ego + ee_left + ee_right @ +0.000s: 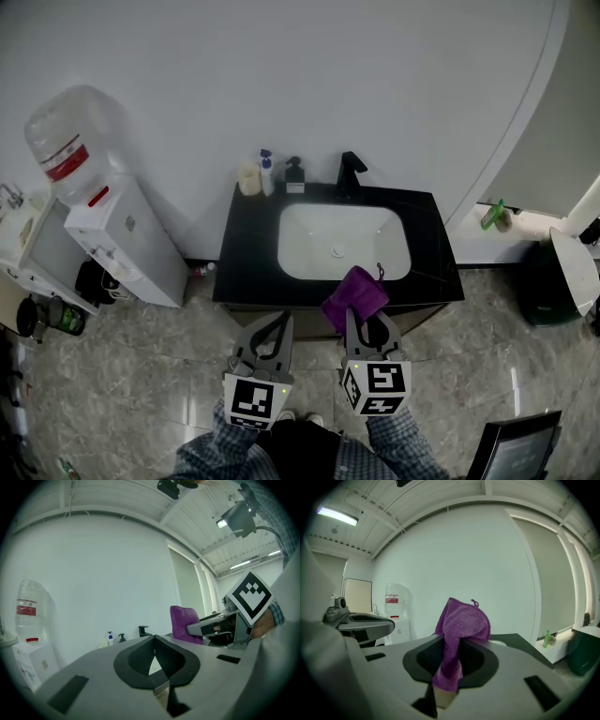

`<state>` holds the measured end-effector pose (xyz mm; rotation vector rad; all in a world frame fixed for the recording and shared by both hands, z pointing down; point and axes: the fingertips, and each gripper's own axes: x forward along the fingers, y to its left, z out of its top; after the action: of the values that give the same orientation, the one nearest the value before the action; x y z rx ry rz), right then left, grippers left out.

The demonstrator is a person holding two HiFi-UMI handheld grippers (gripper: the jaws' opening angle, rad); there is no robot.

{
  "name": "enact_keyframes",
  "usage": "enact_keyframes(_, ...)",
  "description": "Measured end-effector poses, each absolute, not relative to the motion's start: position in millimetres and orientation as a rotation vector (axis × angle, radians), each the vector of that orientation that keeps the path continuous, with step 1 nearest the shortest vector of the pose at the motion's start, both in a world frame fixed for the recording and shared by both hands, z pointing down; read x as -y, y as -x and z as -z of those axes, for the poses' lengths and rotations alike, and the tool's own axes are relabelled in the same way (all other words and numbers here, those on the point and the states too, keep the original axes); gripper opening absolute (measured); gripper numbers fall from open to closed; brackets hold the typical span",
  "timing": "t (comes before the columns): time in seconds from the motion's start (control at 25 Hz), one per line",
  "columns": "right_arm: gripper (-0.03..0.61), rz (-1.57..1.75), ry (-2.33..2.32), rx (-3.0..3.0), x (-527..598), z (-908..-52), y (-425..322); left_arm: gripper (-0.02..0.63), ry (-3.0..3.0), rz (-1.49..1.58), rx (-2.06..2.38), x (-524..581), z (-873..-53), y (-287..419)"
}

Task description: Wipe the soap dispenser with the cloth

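A black bench [433, 234] with a white sink [309, 234] stands against a white wall. The soap dispenser [294, 175] stands upright at the bench's back edge, left of the tap [349, 172], well ahead of both claws. The left claw [278, 328], closed on nothing, lines up closer with it. The right claw [366, 325] grips the purple cloth [354, 295]. A second pump bottle [266, 172] just beside the dispenser is too small to identify.
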<state>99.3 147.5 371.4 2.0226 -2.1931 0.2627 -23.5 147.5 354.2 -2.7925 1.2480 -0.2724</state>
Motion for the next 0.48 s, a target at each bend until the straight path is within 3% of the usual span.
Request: enact_keyframes(0.48,0.080,-0.254,-2.008,2.190,-151.9,-376.5,-86.1,0.002,2.825,0.262,-1.236,-153.7,-357.5,31.4)
